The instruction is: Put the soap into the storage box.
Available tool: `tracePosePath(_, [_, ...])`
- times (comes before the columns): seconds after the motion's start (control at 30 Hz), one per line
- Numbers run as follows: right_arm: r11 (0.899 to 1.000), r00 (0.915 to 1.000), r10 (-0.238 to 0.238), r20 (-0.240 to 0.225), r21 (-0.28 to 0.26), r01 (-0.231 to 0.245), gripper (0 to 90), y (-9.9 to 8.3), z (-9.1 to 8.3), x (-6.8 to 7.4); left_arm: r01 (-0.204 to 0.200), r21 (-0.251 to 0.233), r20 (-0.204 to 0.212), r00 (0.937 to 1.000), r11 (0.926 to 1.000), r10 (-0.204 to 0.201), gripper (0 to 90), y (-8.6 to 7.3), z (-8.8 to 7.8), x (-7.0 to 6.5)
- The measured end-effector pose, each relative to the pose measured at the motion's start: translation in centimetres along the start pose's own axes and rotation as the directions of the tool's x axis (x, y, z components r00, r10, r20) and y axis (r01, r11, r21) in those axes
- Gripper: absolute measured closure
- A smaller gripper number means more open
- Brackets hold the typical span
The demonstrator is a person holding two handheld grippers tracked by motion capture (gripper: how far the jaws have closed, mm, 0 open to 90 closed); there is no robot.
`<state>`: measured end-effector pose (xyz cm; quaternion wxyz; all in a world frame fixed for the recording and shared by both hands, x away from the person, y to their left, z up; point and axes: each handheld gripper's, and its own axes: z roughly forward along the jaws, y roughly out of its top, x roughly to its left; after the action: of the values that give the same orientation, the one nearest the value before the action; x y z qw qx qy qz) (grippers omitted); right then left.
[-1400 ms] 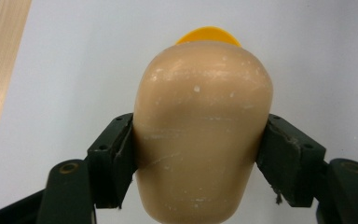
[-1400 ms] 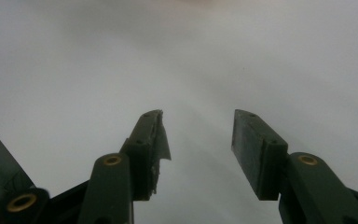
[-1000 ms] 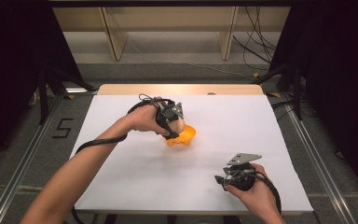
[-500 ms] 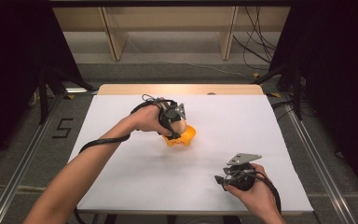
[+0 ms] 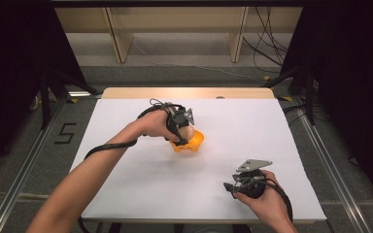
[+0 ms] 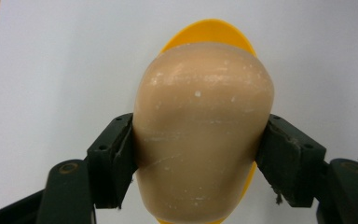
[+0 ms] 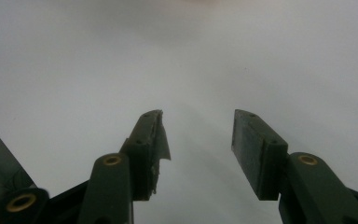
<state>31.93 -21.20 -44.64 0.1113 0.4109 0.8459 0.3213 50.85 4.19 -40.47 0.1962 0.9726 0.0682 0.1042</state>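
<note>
My left gripper (image 6: 199,156) is shut on a smooth beige rounded object (image 6: 200,107), one black pad pressed on each side. Right under it sits a yellow bowl-like piece (image 6: 207,27); whether the two touch I cannot tell. In the high view the left gripper (image 5: 181,138) points down at the yellow piece (image 5: 194,143) in the middle of the white table (image 5: 126,189). My right gripper (image 5: 229,187) rests low near the front right of the table. Its jaws stand open in the right gripper view (image 7: 198,128), with bare white surface between them.
A wooden strip (image 5: 184,92) runs along the table's far edge. Metal rails (image 5: 24,165) flank the table on the floor, and a wooden shelf frame (image 5: 116,39) stands beyond. Cables trail from both grippers across the table.
</note>
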Motion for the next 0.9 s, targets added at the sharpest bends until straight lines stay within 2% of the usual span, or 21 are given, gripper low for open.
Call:
tracePosePath(0.1, [1.000,1.0000,0.000,0.000,0.001,0.000,53.3,0.00,0.01,0.00,-0.002,0.005,0.001,1.0000,1.0000,0.002,31.8,0.03,0.12,0.00])
tracePosePath(0.13, [1.000,0.9998,-0.017,0.007,-0.004,0.017,53.3,-0.05,0.09,-0.09,-0.003,0.007,0.002,1.0000,1.0000,0.003,31.8,0.04,0.17,-0.02])
tracePosePath(0.33, [1.000,1.0000,0.005,-0.001,0.003,-0.005,53.3,0.01,-0.02,0.03,-0.013,0.011,-0.001,0.9999,0.9999,0.013,31.8,0.17,0.30,-0.02])
tracePosePath(0.37, [1.000,0.9999,-0.009,0.005,0.001,0.009,53.3,-0.03,0.03,-0.06,-0.017,0.012,0.000,0.9999,0.9998,0.017,31.8,0.19,0.34,0.00])
tracePosePath(0.47, [1.000,0.9998,-0.017,0.008,-0.004,0.017,53.2,-0.04,0.11,-0.09,-0.006,0.023,0.009,0.9999,0.9997,0.006,31.8,0.16,0.43,-0.11])
tracePosePath(0.6, [1.000,0.9998,-0.017,0.007,-0.001,0.017,53.3,-0.03,0.11,-0.05,-0.005,0.026,-0.002,1.0000,0.9997,0.005,32.0,0.15,0.58,-0.03])
tracePosePath(0.67, [1.000,0.9999,0.014,-0.002,0.012,-0.014,53.2,-0.02,0.07,0.15,0.014,0.015,-0.001,0.9999,0.9998,-0.014,31.8,0.21,0.44,0.06])
tracePosePath(0.77, [1.000,1.0000,0.008,0.001,0.013,-0.008,53.1,-0.10,0.17,0.19,0.011,0.004,0.005,0.9999,0.9999,-0.011,28.7,0.27,0.23,0.12])
tracePosePath(0.8, [0.999,0.9995,-0.031,0.009,0.004,0.031,53.1,-0.06,0.21,-0.06,0.014,0.002,0.010,0.9998,0.9999,-0.014,28.7,0.26,0.11,0.01])
tracePosePath(0.83, [1.000,0.9994,-0.029,0.017,-0.007,0.029,53.0,-0.11,0.32,-0.02,0.003,0.000,0.007,1.0000,1.0000,-0.003,27.9,0.25,0.00,0.01])
tracePosePath(0.87, [1.000,0.9999,-0.008,0.011,0.003,0.008,53.0,-0.07,0.22,0.11,0.003,-0.003,0.009,1.0000,1.0000,-0.003,27.3,0.24,-0.07,-0.02])
tracePosePath(0.9, [1.000,0.9999,-0.009,0.011,0.003,0.009,52.9,-0.07,0.21,0.11,0.003,-0.007,0.013,0.9999,1.0000,-0.002,26.5,0.20,-0.17,-0.09])
